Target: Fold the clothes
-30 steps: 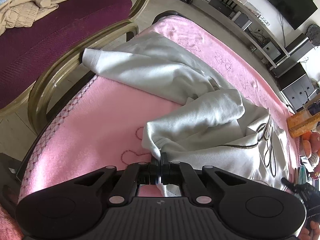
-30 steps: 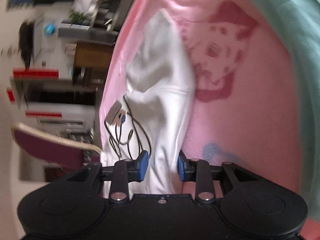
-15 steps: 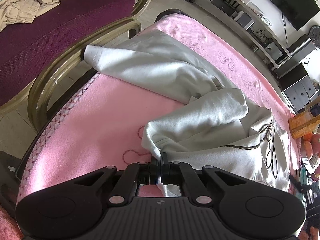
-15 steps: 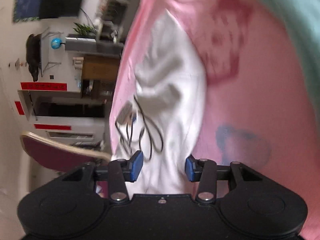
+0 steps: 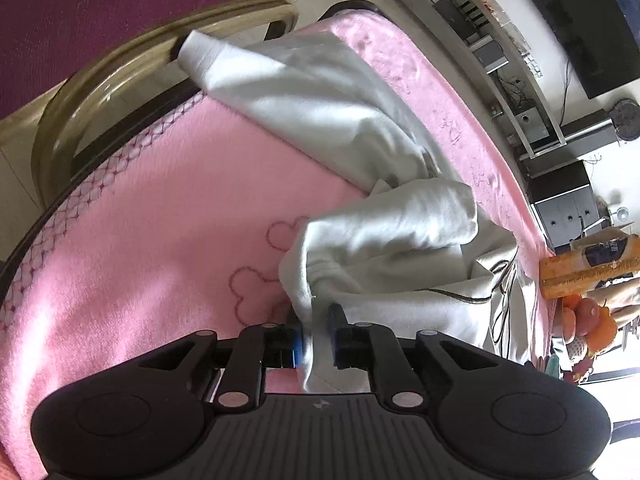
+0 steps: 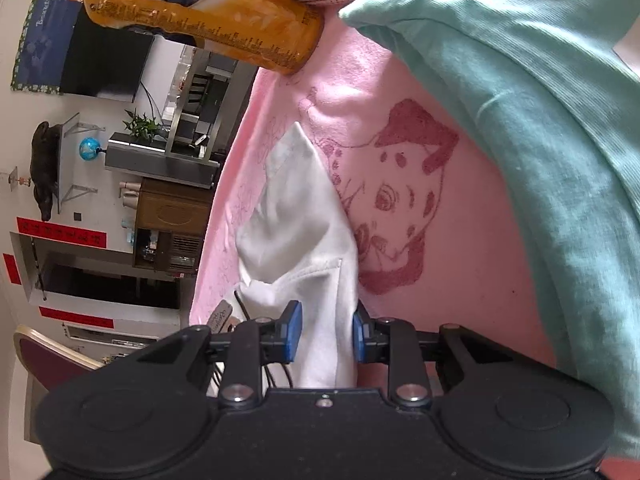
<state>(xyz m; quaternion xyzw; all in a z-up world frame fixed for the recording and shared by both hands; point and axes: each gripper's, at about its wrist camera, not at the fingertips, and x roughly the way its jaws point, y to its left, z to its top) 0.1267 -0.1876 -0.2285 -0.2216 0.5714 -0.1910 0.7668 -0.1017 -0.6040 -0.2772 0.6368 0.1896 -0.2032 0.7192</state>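
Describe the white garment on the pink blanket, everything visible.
The white garment is soft, thick cloth, crumpled and partly folded over itself, with a thin dark line drawing on it. It lies on the pink blanket, one end reaching the far edge. The left claw has cloth between its slightly parted pads; the right claw straddles another part, open.

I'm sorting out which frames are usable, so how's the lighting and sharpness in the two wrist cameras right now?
Left wrist view: strong sunlight bands and soft shadows across the white garment, slight motion smear on the chair frame, fisheye bending the pink blanket edge. Right wrist view: sharp, evenly lit, white garment near the right gripper almost washed out, teal cloth clear.
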